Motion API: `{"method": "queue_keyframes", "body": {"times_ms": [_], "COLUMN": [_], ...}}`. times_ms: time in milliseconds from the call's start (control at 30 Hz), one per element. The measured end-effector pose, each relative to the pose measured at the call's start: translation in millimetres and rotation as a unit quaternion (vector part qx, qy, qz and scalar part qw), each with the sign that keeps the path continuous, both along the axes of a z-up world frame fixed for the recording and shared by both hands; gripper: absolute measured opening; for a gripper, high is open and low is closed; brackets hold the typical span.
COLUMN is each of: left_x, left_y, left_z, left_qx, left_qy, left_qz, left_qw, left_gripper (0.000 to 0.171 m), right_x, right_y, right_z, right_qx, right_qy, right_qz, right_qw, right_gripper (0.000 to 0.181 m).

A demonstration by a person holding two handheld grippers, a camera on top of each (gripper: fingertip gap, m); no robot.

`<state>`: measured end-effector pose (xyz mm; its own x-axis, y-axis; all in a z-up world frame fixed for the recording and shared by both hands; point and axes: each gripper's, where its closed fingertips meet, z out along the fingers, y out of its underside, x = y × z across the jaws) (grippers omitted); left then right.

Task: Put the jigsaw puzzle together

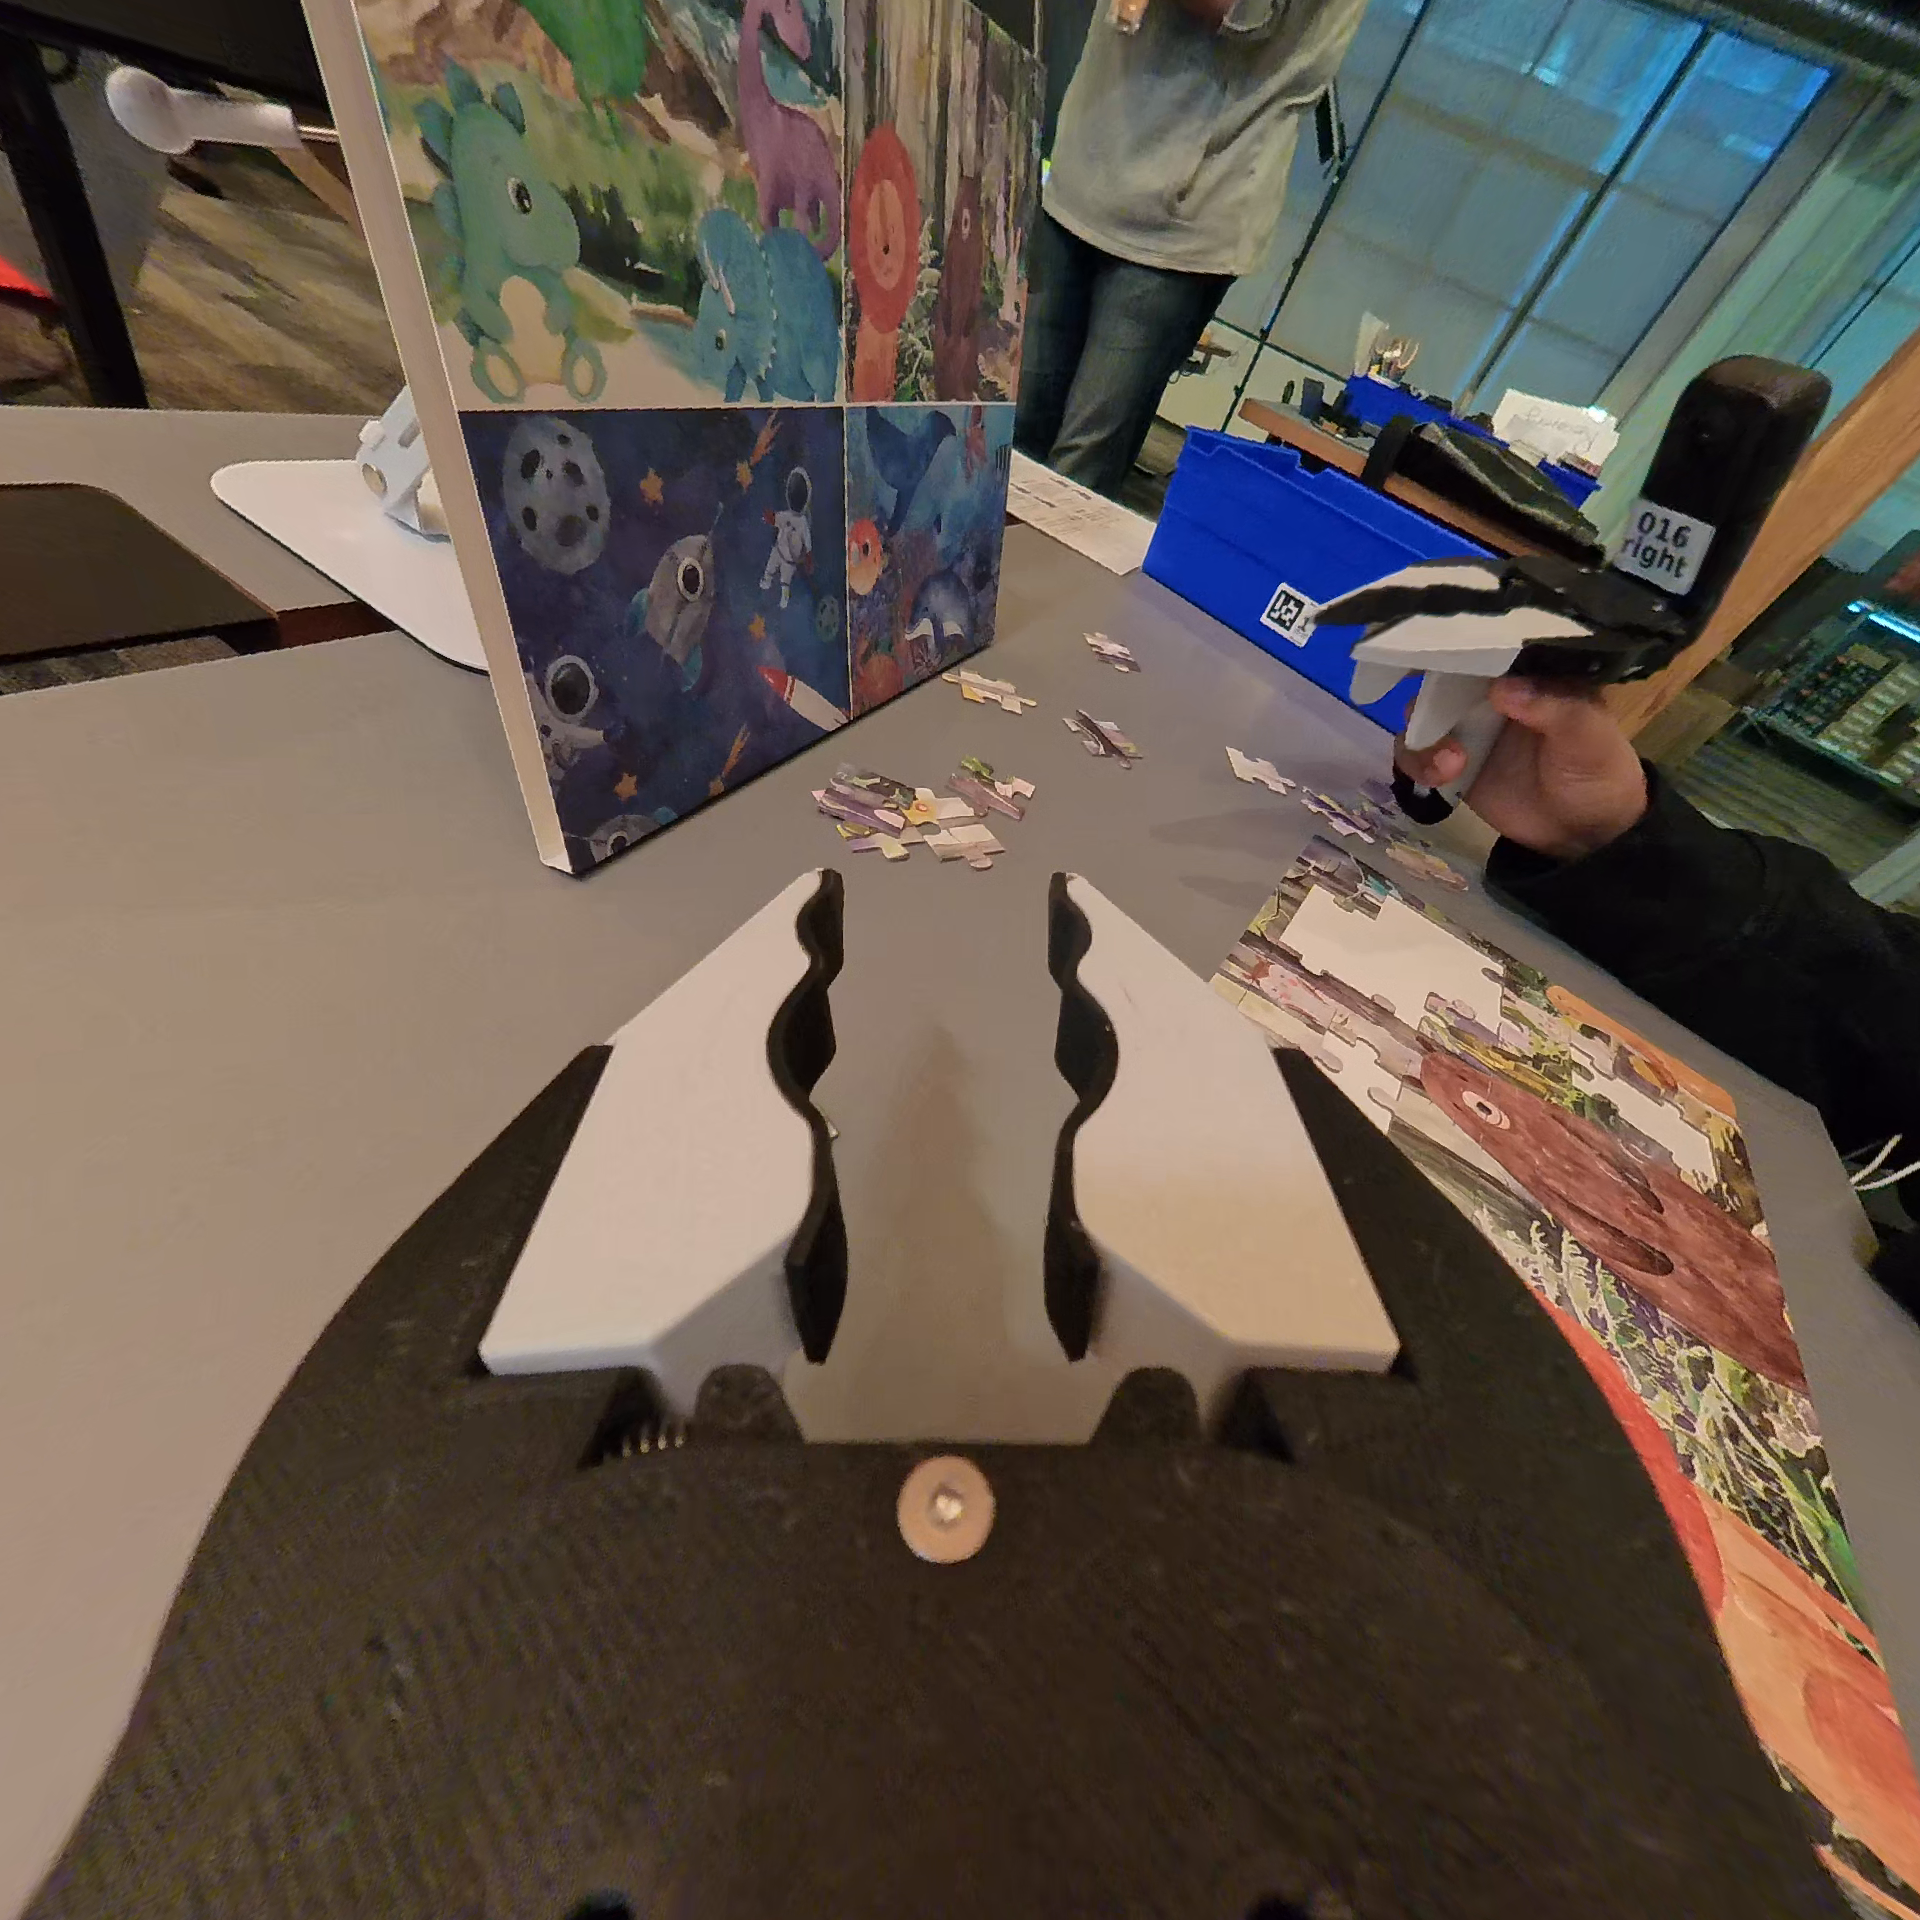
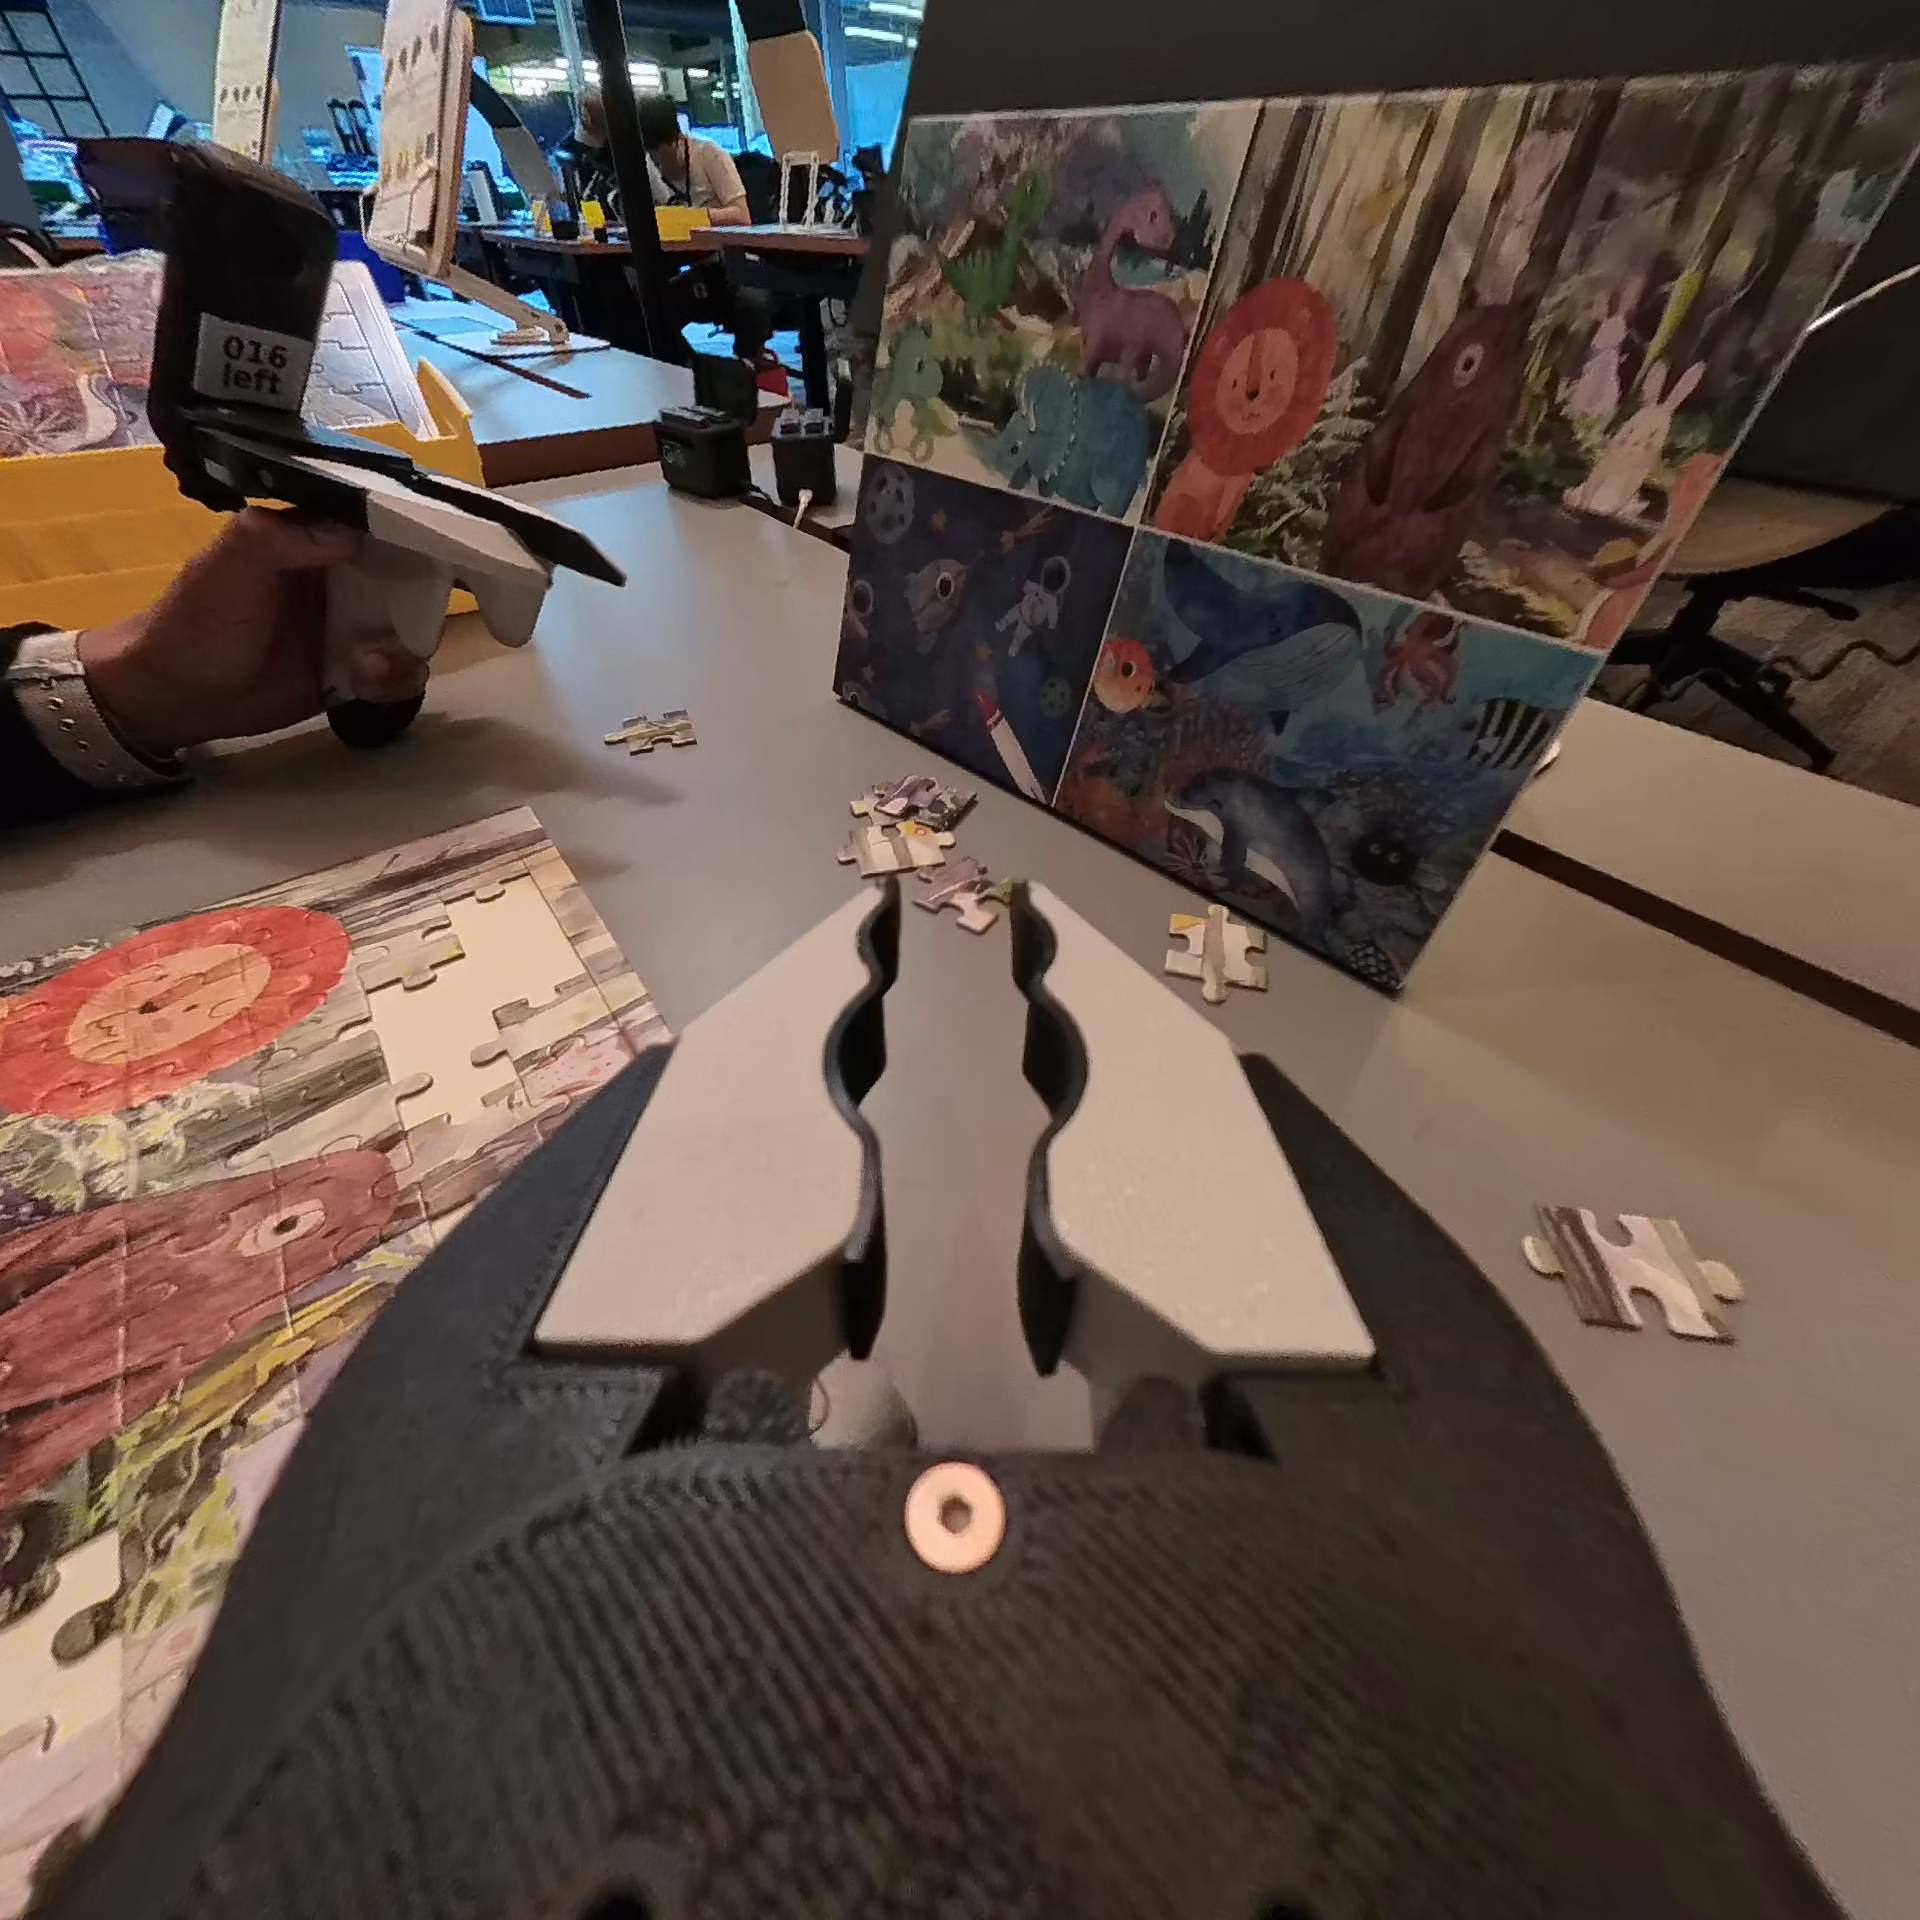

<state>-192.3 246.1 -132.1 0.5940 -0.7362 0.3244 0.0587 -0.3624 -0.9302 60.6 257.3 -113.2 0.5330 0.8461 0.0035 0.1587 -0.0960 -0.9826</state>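
Observation:
The partly built jigsaw puzzle (image 1: 1558,1195), with a lion and a bear, lies flat on the grey table; it also shows in the right wrist view (image 2: 208,1091), with bare gaps near its top. A cluster of loose pieces (image 1: 920,816) lies just beyond my left gripper (image 1: 945,883), which is open and empty above the bare table. My right gripper (image 2: 956,899) is open and empty, its tips just short of the same cluster (image 2: 914,821). Single pieces lie to its right (image 2: 1216,951) and nearer (image 2: 1631,1283). Each gripper shows in the other's view, hand-held: right (image 1: 1351,644), left (image 2: 566,603).
The puzzle box (image 1: 707,468) stands upright behind the pieces, also in the right wrist view (image 2: 1247,520). A blue bin (image 1: 1247,540) sits at the far right, a yellow bin (image 2: 83,520) at the far left. A person (image 1: 1143,208) stands behind the table. The left gripper's tips are roughly 25 cm from the right gripper's.

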Motion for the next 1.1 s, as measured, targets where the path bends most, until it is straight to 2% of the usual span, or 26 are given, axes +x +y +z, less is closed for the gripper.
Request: {"method": "queue_keyframes", "body": {"times_ms": [167, 233, 267, 367, 467, 567, 633, 667, 700, 800, 900, 967, 1033, 1100], "left_x": [1.0, -1.3, -2.7, -1.9, -0.6, 3.0, 5.3, 5.2, 4.1, 2.5, 3.3, 5.1, 4.7, 3.7], "left_y": [-0.8, 2.4, 4.0, 4.5, 2.9, -0.8, -3.9, -4.6, -4.0, -0.8, 1.1, 0.6, 2.2, 3.5], "left_z": [1.2, 1.6, 2.3, 7.3, 11.5, 12.8, 13.0, 13.2, 13.3, 11.3, 7.7, 5.5, 5.1, 6.4], "left_qx": [0.010, 0.012, 0.015, 0.015, 0.027, 0.040, 0.043, 0.048, 0.055, 0.061, 0.069, 0.072, 0.073, 0.075], "left_qy": [0.010, 0.016, 0.019, 0.019, 0.023, 0.032, 0.037, 0.042, 0.050, 0.074, 0.095, 0.108, 0.115, 0.119], "left_qz": [0.002, 0.019, 0.029, 0.034, 0.034, 0.022, 0.011, 0.011, 0.016, 0.034, 0.043, 0.041, 0.050, 0.060], "left_qw": [1.000, 1.000, 0.999, 0.999, 0.999, 0.998, 0.998, 0.998, 0.997, 0.995, 0.992, 0.991, 0.989, 0.988], "left_gripper": [0.028, 0.006, 0.000, 0.000, 0.000, 0.025, 0.018, 0.006, 0.000, 0.000, 0.000, 0.014, 0.034, 0.051], "right_x": [5.3, 6.0, 7.1, 13.1, 19.4, 19.8, 17.2, 15.7, 14.0, 6.8, 8.1, 15.7, 32.3, 50.9], "right_y": [0.6, -0.1, 0.1, 2.0, 6.1, 2.8, 1.1, 0.9, 0.1, -5.2, -1.3, 5.5, 12.5, 15.1], "right_z": [7.6, 8.4, 9.2, 13.1, 20.0, 21.1, 19.2, 18.6, 17.1, 8.6, 6.2, 7.7, 15.6, 33.4], "right_qx": [0.021, 0.022, 0.025, 0.038, 0.052, 0.057, 0.055, 0.058, 0.057, 0.028, 0.035, 0.051, 0.081, 0.116], "right_qy": [0.005, 0.007, 0.009, 0.012, 0.024, 0.017, 0.010, 0.008, 0.005, -0.006, -0.014, -0.031, -0.056, -0.048], "right_qz": [-0.010, -0.006, -0.005, -0.010, -0.025, -0.017, -0.011, -0.010, -0.007, 0.017, 0.005, -0.021, -0.058, -0.091], "right_qw": [1.000, 1.000, 1.000, 0.999, 0.998, 0.998, 0.998, 0.998, 0.998, 0.999, 0.999, 0.998, 0.993, 0.988], "right_gripper": [0.010, 0.004, 0.000, 0.000, 0.023, 0.000, 0.000, 0.003, 0.002, 0.000, 0.005, 0.023, 0.025, 0.024]}}
